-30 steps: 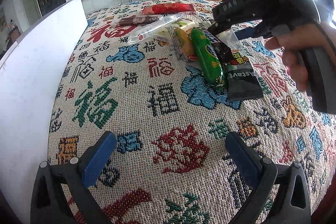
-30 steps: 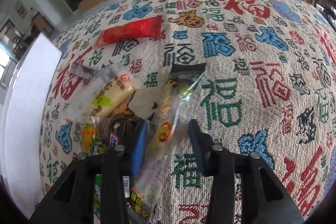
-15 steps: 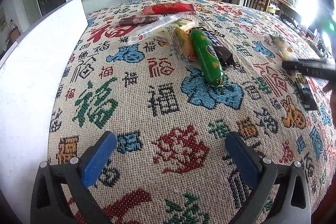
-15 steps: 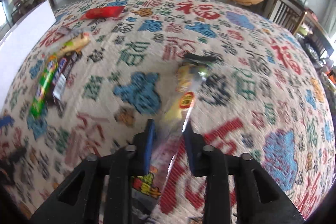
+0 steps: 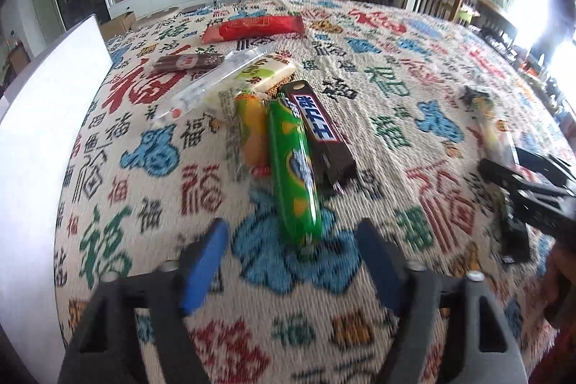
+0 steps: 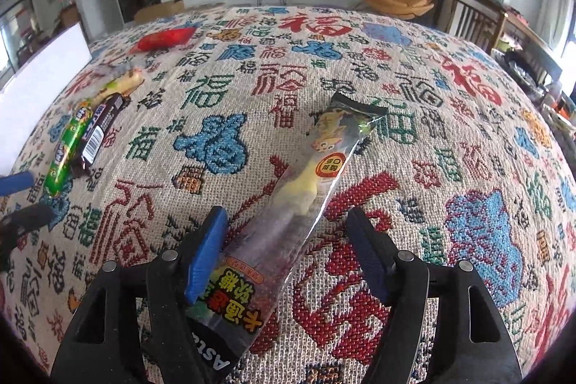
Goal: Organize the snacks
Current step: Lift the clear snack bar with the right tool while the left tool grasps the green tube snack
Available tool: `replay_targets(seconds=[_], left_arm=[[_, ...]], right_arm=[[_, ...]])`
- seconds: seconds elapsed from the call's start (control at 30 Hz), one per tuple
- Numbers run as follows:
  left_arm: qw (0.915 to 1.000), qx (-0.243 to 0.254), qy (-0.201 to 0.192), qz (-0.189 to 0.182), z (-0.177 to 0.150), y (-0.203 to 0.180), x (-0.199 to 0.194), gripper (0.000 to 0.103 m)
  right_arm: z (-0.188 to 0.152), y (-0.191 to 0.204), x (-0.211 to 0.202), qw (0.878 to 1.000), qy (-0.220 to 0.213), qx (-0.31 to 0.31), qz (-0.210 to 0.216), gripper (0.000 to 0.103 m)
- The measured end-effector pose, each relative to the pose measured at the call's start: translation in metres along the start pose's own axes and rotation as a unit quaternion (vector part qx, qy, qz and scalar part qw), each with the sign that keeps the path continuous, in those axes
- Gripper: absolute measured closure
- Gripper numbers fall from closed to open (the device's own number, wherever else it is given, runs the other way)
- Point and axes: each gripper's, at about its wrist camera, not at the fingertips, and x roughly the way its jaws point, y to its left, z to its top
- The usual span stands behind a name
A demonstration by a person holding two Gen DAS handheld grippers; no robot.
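Observation:
A long clear candy packet (image 6: pixel 306 197) lies flat on the patterned cloth between the open jaws of my right gripper (image 6: pixel 288 229); it also shows at the right of the left wrist view (image 5: pixel 493 128). My left gripper (image 5: pixel 291 240) is open just short of the near end of a green wrapped roll (image 5: pixel 293 168). Beside the roll lie a dark chocolate bar (image 5: pixel 318 128) and an orange-yellow packet (image 5: pixel 252 128). Behind them are a white-green packet (image 5: pixel 259 74), a clear long packet (image 5: pixel 212 81), a brown bar (image 5: pixel 189 61) and a red packet (image 5: pixel 252 27).
A white board (image 5: pixel 43 132) stands along the left edge of the cloth-covered table (image 5: pixel 396 78). The snack cluster shows at far left in the right wrist view (image 6: pixel 82 128). Chairs and a TV unit stand beyond the table.
My right gripper has carried the candy packet away from the cluster to the right, set it on the cloth and opened. My left gripper has moved forward to the green roll.

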Motion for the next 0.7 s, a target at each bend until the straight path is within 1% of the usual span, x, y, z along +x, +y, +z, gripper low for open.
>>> replay_targets(seconds=[0.03, 0.07, 0.1, 0.17, 0.2, 0.37, 0.4, 0.43, 0.47, 0.5, 0.53, 0.57, 0.6, 0.63, 0.67, 0.7], left_arm=[[0.9999, -0.004, -0.009, 0.005, 0.004, 0.001, 0.001, 0.057], [0.9998, -0.015, -0.012, -0.005, 0.006, 0.004, 0.001, 0.071], [0.9995, -0.027, -0.011, -0.013, 0.006, 0.008, 0.0, 0.08], [0.9982, -0.046, -0.007, -0.037, -0.001, 0.017, -0.006, 0.08], [0.998, -0.047, -0.002, -0.043, -0.007, 0.02, -0.01, 0.08], [0.9957, -0.056, 0.025, -0.069, -0.067, 0.029, -0.052, 0.08], [0.9953, -0.059, 0.027, -0.072, -0.075, 0.031, -0.058, 0.074], [0.9949, -0.059, 0.03, -0.075, -0.08, 0.031, -0.063, 0.054], [0.995, -0.057, 0.03, -0.076, -0.082, 0.031, -0.066, 0.039], [0.9956, -0.052, 0.025, -0.073, -0.082, 0.03, -0.067, 0.016], [0.9968, -0.041, 0.018, -0.066, -0.082, 0.027, -0.069, 0.012], [0.9978, -0.029, 0.016, -0.057, -0.081, 0.025, -0.068, 0.012], [0.9986, -0.015, 0.023, -0.046, -0.079, 0.022, -0.064, 0.012], [0.9987, -0.006, 0.034, -0.038, -0.076, 0.02, -0.059, 0.013], [0.9985, 0.006, 0.043, -0.033, -0.075, 0.017, -0.055, 0.013], [0.9984, 0.015, 0.045, -0.03, -0.076, 0.015, -0.054, 0.019]], right_arm=[[-0.001, -0.001, 0.001, 1.0, 0.0, 0.0, 0.0, 0.031], [-0.001, -0.002, 0.002, 1.0, 0.0, 0.0, 0.0, 0.031], [-0.001, -0.002, 0.001, 1.0, 0.0, 0.0, 0.0, 0.031], [-0.001, -0.001, 0.001, 1.0, 0.0, 0.0, 0.0, 0.031], [-0.001, -0.001, 0.002, 1.0, 0.0, 0.0, 0.0, 0.031], [-0.001, -0.002, 0.003, 1.0, -0.001, 0.001, 0.001, 0.031], [-0.001, -0.002, 0.003, 1.0, -0.001, 0.001, 0.001, 0.031], [-0.001, -0.002, 0.003, 1.0, -0.001, 0.001, 0.001, 0.031], [-0.001, -0.002, 0.003, 1.0, -0.001, 0.001, 0.001, 0.031], [-0.001, -0.002, 0.003, 1.0, -0.001, 0.002, 0.002, 0.031], [-0.002, -0.002, 0.003, 1.0, -0.001, 0.002, 0.002, 0.031], [-0.002, -0.003, 0.003, 1.0, -0.001, 0.003, 0.005, 0.03], [-0.002, -0.004, 0.005, 1.0, 0.0, 0.004, 0.015, 0.023], [-0.001, -0.005, 0.006, 0.999, 0.002, 0.004, 0.038, 0.018], [0.003, -0.008, 0.007, 0.998, 0.015, 0.002, 0.059, 0.015], [0.011, -0.013, 0.009, 0.996, 0.041, 0.007, 0.076, 0.015]])
